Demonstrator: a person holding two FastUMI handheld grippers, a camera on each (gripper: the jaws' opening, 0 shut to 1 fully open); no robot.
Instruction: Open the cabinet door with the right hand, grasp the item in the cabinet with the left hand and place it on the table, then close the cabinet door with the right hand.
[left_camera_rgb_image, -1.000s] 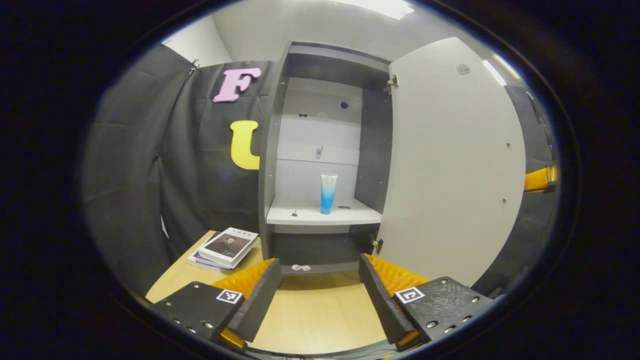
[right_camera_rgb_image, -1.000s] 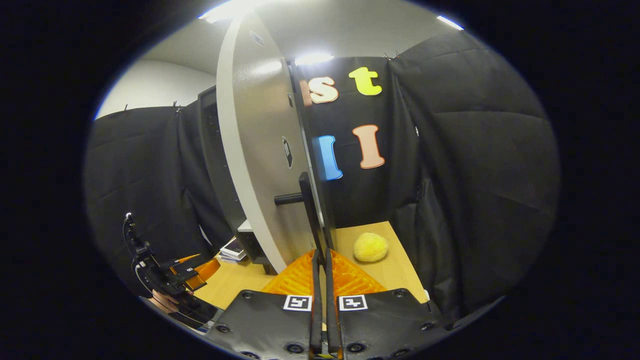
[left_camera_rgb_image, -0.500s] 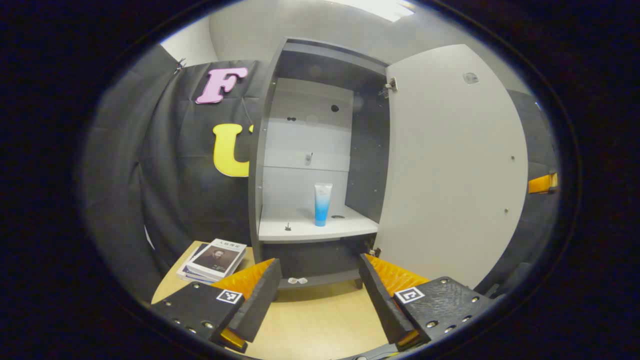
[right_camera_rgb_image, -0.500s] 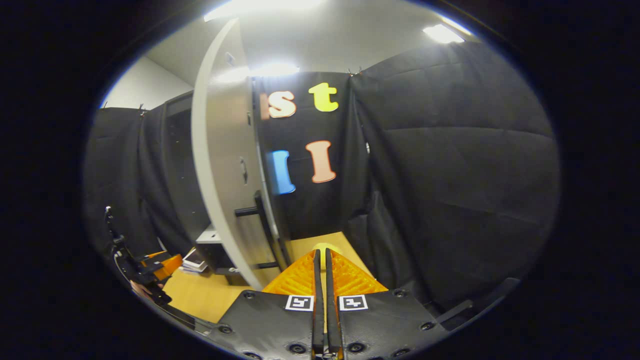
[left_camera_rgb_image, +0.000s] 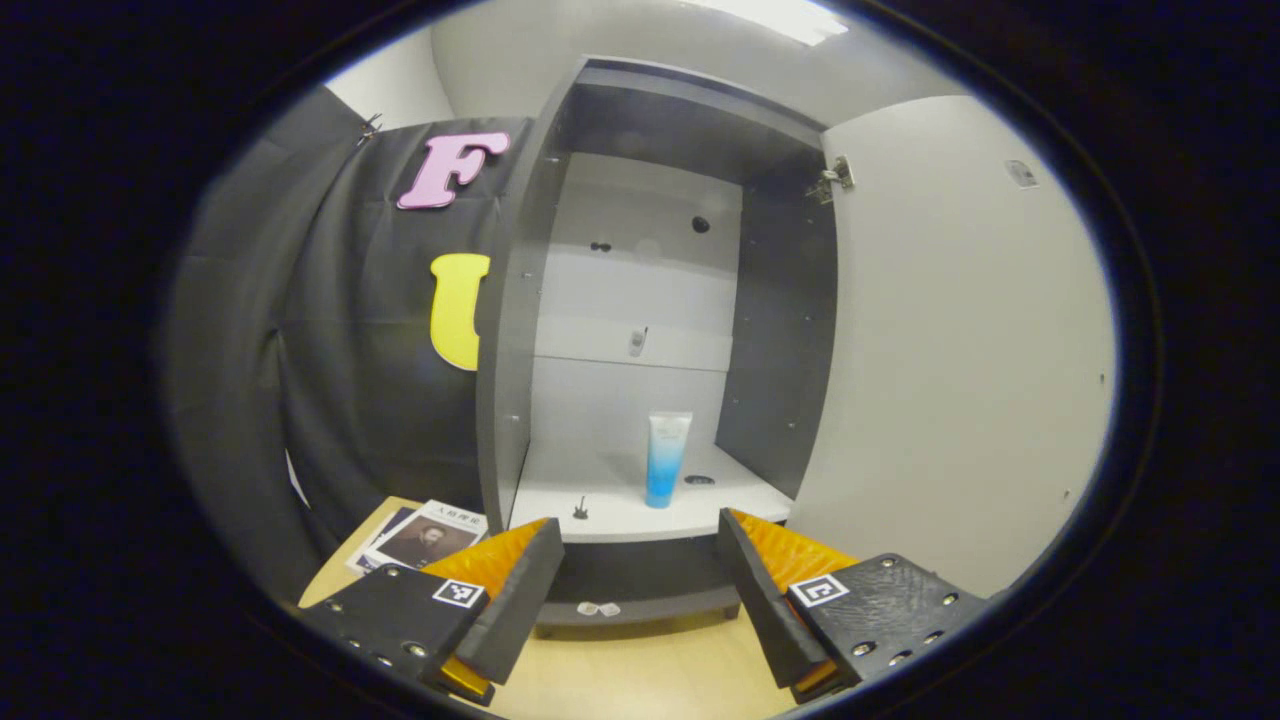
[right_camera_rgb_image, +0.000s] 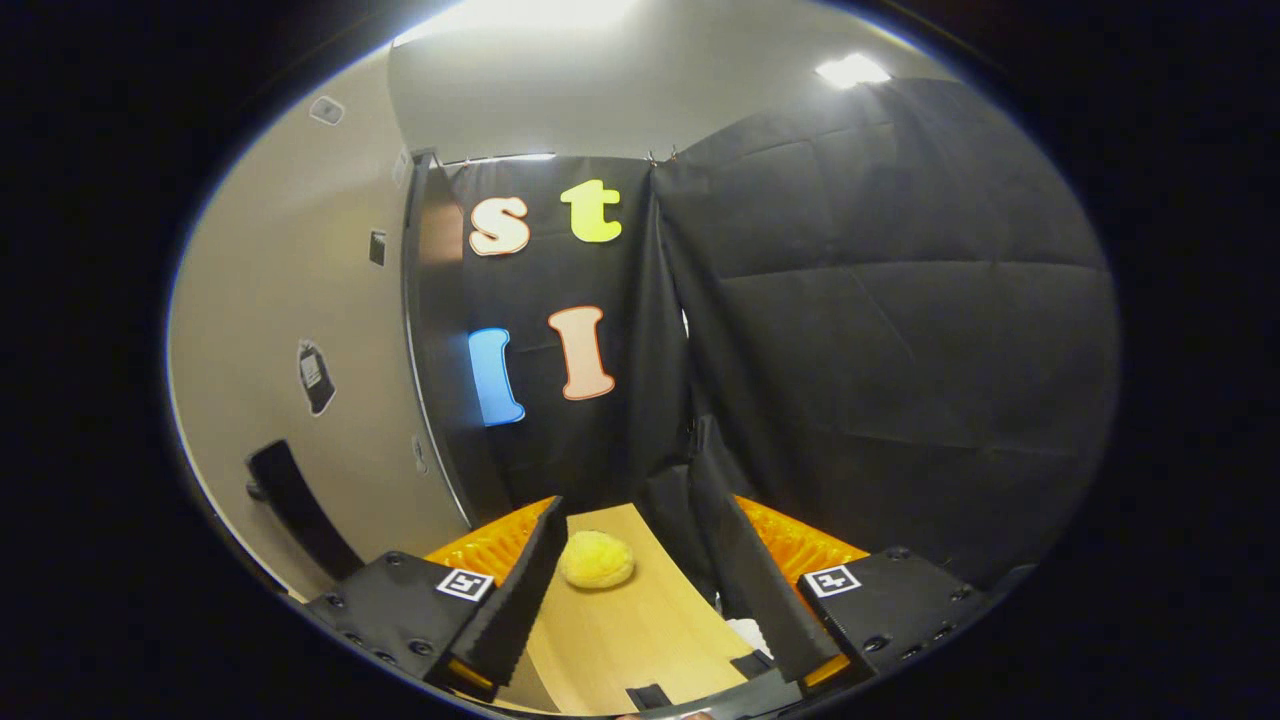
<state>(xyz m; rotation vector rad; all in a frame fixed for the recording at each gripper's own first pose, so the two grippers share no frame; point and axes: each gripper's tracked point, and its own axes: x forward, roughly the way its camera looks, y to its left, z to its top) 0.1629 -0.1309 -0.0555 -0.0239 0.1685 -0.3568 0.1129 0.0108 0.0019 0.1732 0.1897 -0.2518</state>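
Observation:
The grey cabinet stands with its door swung wide to the right. On its white shelf a blue-and-white tube stands upright. My left gripper is open, level with the shelf's front edge and short of the tube, nothing between its fingers. In the right gripper view the door's outer face with its dark handle lies at the left. My right gripper is open and off the handle, over the wooden table.
Books lie on the table left of the cabinet. A yellow fluffy ball sits on the table near the black cloth wall. Small bits lie on the shelf and the cabinet's bottom ledge.
My right gripper has let go of the door handle, opened, and turned right away from the door. My left gripper has moved closer to the cabinet shelf. The door has swung wider.

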